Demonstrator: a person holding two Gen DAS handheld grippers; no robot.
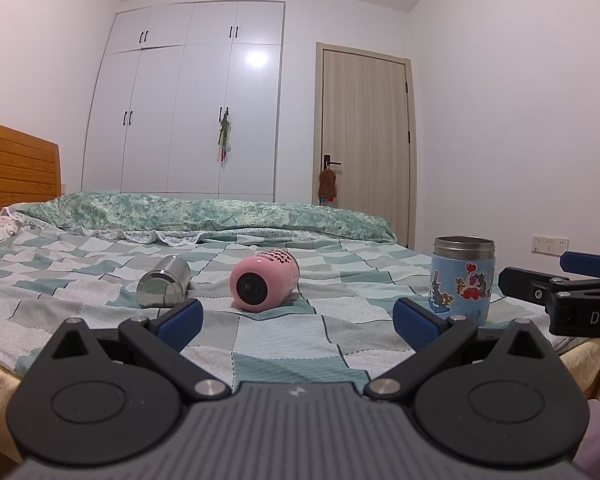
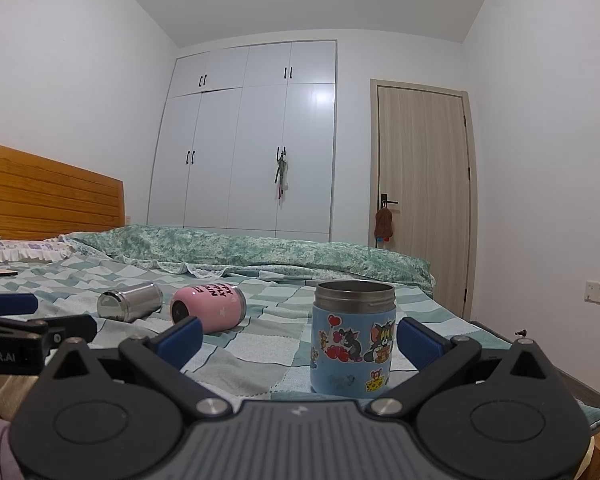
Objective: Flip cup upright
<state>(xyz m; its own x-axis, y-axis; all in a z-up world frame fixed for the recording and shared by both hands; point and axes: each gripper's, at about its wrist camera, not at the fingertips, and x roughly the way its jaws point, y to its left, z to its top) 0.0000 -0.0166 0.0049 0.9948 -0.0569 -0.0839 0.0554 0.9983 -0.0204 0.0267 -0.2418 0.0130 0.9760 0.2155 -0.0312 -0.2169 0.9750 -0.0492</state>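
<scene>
A pink cup (image 1: 264,280) lies on its side on the checked bedspread (image 1: 260,344), its base toward me. A steel cup (image 1: 164,286) lies on its side to its left. A blue cartoon cup (image 1: 463,280) stands upright at the right. My left gripper (image 1: 298,326) is open and empty, short of the pink cup. In the right wrist view my right gripper (image 2: 300,340) is open and empty, with the blue cup (image 2: 354,340) standing between its fingers and slightly ahead. The pink cup (image 2: 208,308) and steel cup (image 2: 130,302) lie to the left.
A folded green quilt (image 1: 220,216) lies across the far side of the bed. A wooden headboard (image 1: 16,168) is at left. A white wardrobe (image 1: 188,100) and a door (image 1: 364,140) stand behind. The bed's edge runs along the right (image 2: 500,336).
</scene>
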